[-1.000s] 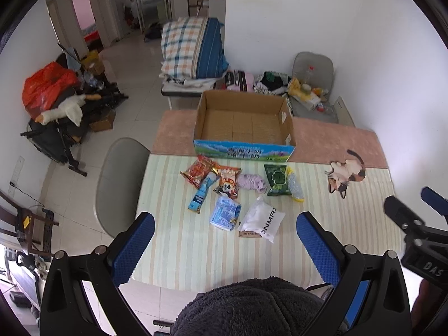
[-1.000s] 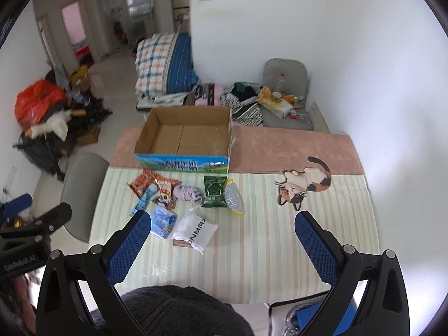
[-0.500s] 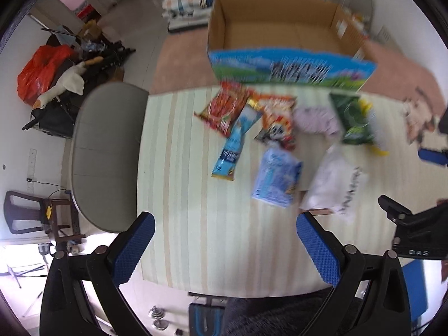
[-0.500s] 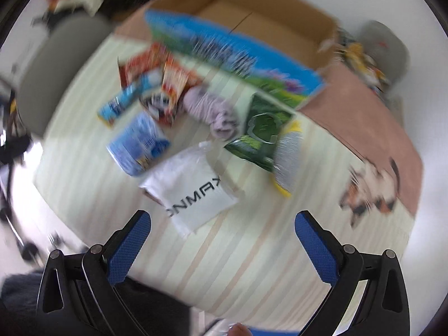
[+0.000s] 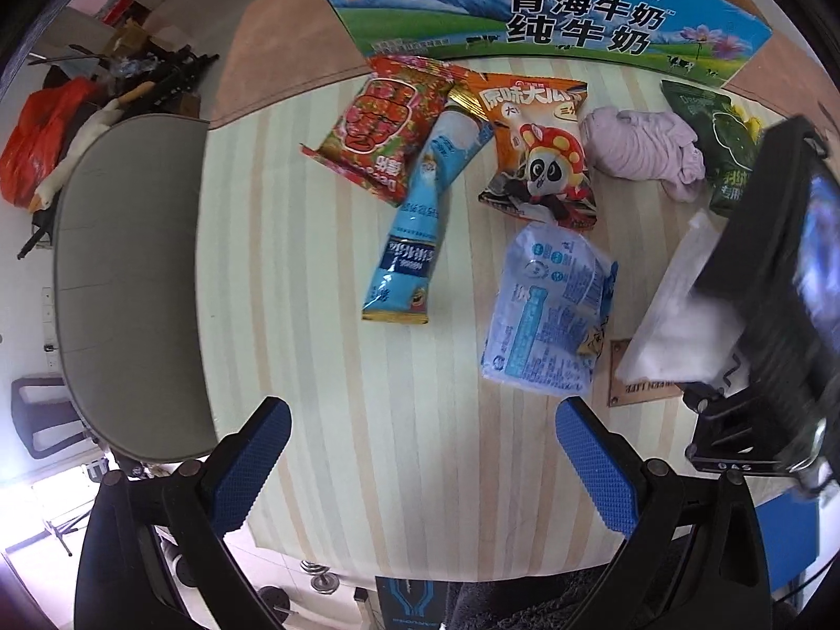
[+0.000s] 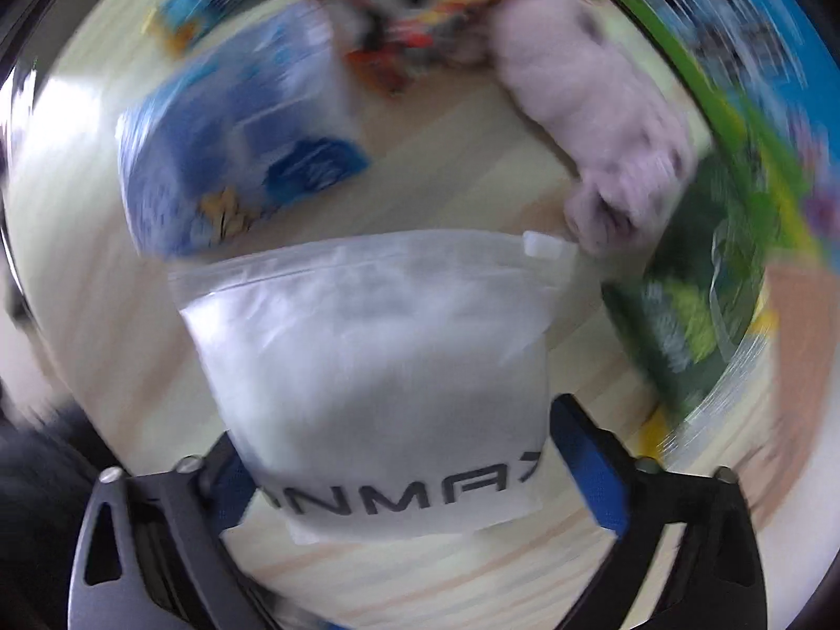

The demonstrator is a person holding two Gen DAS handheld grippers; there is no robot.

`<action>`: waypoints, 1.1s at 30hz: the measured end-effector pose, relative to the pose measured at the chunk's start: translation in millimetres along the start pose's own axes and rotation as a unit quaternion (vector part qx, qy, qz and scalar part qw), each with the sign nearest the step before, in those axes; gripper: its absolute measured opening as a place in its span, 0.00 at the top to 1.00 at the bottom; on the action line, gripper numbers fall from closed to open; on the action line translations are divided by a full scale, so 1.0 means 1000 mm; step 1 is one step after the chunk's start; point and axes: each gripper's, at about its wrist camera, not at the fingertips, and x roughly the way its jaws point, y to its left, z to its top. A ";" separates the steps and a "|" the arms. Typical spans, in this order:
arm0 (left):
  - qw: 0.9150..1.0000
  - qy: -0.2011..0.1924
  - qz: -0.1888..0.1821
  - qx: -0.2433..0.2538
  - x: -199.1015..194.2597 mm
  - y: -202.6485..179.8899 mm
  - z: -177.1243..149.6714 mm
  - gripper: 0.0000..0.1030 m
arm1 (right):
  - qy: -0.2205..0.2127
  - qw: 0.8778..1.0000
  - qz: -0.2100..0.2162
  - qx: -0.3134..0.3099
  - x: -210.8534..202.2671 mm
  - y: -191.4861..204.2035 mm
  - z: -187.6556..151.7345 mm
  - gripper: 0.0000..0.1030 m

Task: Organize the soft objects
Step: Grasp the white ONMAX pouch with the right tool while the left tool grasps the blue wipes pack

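Right claw (image 6: 415, 478) descended over white zip bag (image 6: 378, 357) on striped desk (image 5: 325, 367), jaws just narrowing astride bag, not yet pinching. Advice: clamp padded middle, avoid slippery edge. Left claw (image 5: 420, 467) spread apart, empty.

Bright daylight, fisheye-curved edges; left wrist sharp, right wrist motion-blurred

We take the milk carton (image 5: 546, 10) at the table's (image 5: 325, 367) far edge as our landmark: just before it we see a row of snack packets (image 5: 378, 131), a bundled cloth (image 5: 640, 149) and a seaweed packet (image 5: 727, 142). Nearer us than that row lie a wipes pack (image 5: 546, 310) and, right of it, a zip bag (image 6: 378, 357). A chair (image 5: 131, 283) stands left of the table, well left of the carton.
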 end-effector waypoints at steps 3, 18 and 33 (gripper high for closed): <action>1.000 0.002 -0.021 -0.006 0.009 -0.004 0.011 0.00 | 0.005 0.989 0.049 0.136 0.002 -0.032 -0.016 0.12; 0.995 0.072 -0.054 0.050 0.096 -0.059 0.059 0.26 | 0.007 0.936 0.124 0.329 0.001 -0.084 -0.069 0.08; 0.993 0.034 -0.113 -0.014 0.085 -0.026 0.033 0.66 | 0.012 0.909 0.079 0.410 -0.011 -0.072 -0.097 0.32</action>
